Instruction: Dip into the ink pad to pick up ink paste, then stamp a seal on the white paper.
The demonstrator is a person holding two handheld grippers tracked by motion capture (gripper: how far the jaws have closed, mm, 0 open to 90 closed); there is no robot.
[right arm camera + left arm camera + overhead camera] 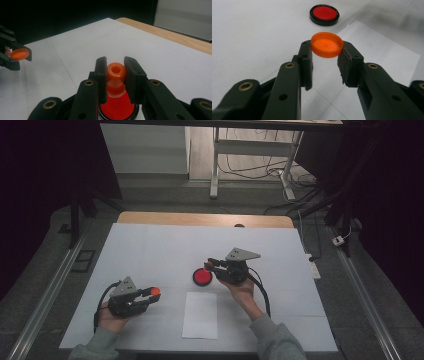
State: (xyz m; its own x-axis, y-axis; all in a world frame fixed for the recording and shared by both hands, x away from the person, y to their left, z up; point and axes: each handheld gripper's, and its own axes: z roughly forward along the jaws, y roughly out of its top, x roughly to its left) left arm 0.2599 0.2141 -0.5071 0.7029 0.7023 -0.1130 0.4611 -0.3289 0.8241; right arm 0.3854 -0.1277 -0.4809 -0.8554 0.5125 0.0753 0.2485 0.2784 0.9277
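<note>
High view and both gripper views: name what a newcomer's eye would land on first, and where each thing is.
The orange cap stands out first, clamped between the jaws of the left gripper above the white table. Next is the orange nozzle pinched in the right gripper, right over the red dish with its black rim near the table's middle. A white sheet lies just in front of the dish.

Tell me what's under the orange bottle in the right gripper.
A round black dish with red contents lies directly below the orange bottle. The fingers hide the dish's sides and whether bottle and dish touch.
</note>
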